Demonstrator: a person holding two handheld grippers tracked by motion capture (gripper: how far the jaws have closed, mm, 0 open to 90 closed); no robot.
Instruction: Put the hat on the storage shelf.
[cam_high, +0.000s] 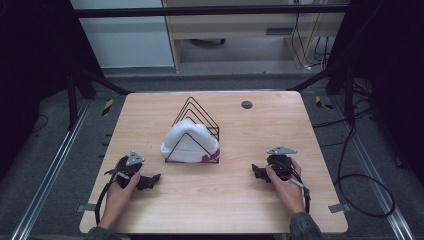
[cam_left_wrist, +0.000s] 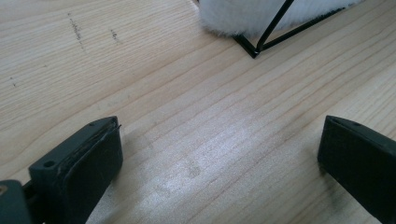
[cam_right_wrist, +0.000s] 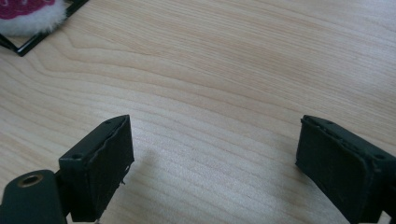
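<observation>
- Plainly, the thing in hand is the white fleecy hat (cam_high: 189, 142), a soft knitted or plush cap with a dark red patch low on its right side, draped among the wires of a black wire rack (cam_high: 196, 111) at the middle of the counter (cam_high: 225, 200).
- The hat sits inside the rack's triangular frames; the front frame crosses its face, and its lower brim bulges out past the rack's base on the left. In the left gripper view, the fluffy edge (cam_left_wrist: 233, 21) spills over the rack's corner onto the wood.
- The left gripper (cam_high: 150, 181) rests on the counter near the rack's front-left corner, apart from the hat; its jaws stand wide open with nothing between them.
- The right gripper (cam_high: 257, 172) lies well off to the right, also on the wood, jaws spread wide and empty. Its view catches the red-trimmed edge of the hat (cam_right_wrist: 28, 16) at the top left.
- Handling, as I judge it: the hat should be light, limp and compressible, not fragile, and its pile ought to give the pads good friction. It will sag and fold when lifted.
- The likely snag is the wire: fabric may catch on a frame, and the light rack could slide or tip with it.
- Best hold looks like the bulging brim at the left, clear of wires, pinching a thick fold; the other gripper might steady the rack.
</observation>
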